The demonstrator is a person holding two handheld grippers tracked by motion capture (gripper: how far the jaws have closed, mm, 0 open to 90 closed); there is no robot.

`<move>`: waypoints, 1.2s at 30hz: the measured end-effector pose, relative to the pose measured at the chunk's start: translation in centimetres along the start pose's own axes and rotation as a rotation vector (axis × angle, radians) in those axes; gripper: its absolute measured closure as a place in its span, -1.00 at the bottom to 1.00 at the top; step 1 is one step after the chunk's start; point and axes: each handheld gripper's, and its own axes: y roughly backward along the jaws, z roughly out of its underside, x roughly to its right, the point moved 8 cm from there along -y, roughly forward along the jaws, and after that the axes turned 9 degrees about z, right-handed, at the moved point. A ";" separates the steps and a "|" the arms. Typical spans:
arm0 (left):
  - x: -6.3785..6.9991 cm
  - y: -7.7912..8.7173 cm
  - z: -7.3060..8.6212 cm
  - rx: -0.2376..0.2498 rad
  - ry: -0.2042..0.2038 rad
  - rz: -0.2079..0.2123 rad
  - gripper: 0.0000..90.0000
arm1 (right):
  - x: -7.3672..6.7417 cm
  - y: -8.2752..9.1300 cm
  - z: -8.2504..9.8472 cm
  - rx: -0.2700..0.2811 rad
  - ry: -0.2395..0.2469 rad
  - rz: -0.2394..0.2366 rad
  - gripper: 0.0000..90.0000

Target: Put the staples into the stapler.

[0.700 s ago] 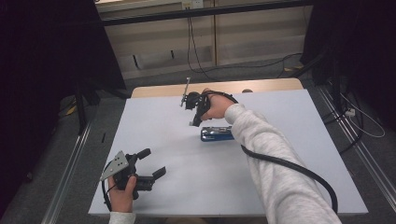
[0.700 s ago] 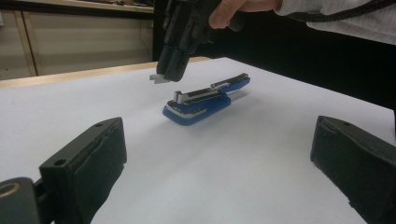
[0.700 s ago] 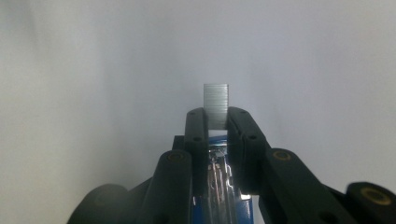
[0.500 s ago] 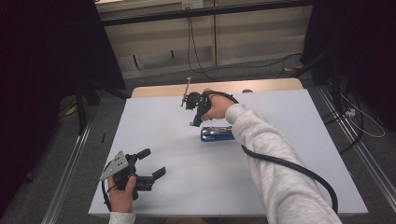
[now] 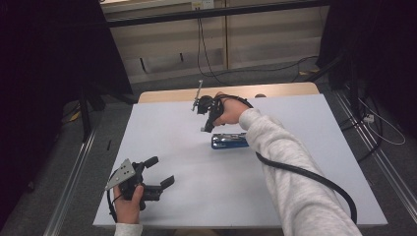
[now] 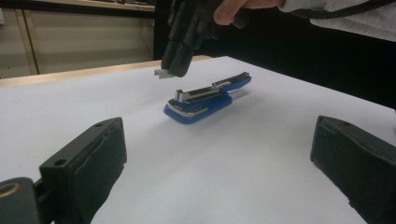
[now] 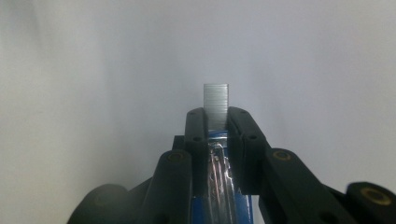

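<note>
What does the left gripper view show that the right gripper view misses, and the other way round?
Left gripper view: the open blue stapler from the side, the left claw with wide-open jaws, and a hand carrying the right claw above it. Right gripper view: a close look at the flat face of the staple strip, pinched between the right claw's jaws. Both: strip, stapler, white table.

No visible change since the earlier pictures.

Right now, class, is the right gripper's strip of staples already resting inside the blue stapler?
No: the right gripper holds the strip of staples in the air above the open blue stapler.
</note>
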 end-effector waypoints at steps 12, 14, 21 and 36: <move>0.0 -0.1 0.0 -0.002 0.004 0.003 -0.92 | 0.3 0.5 1.3 -0.025 -0.005 -0.001 0.75; 0.0 -0.1 0.0 -0.001 0.004 0.003 -0.92 | 0.4 0.6 1.5 -0.021 0.005 -0.001 0.75; 0.0 -0.1 0.0 0.000 0.004 0.002 -0.92 | 0.5 1.0 2.2 -0.017 -0.014 0.002 0.75; -0.1 -0.1 0.1 -0.005 0.008 0.000 -0.92 | 1.0 1.7 3.5 -0.015 -0.013 0.011 0.75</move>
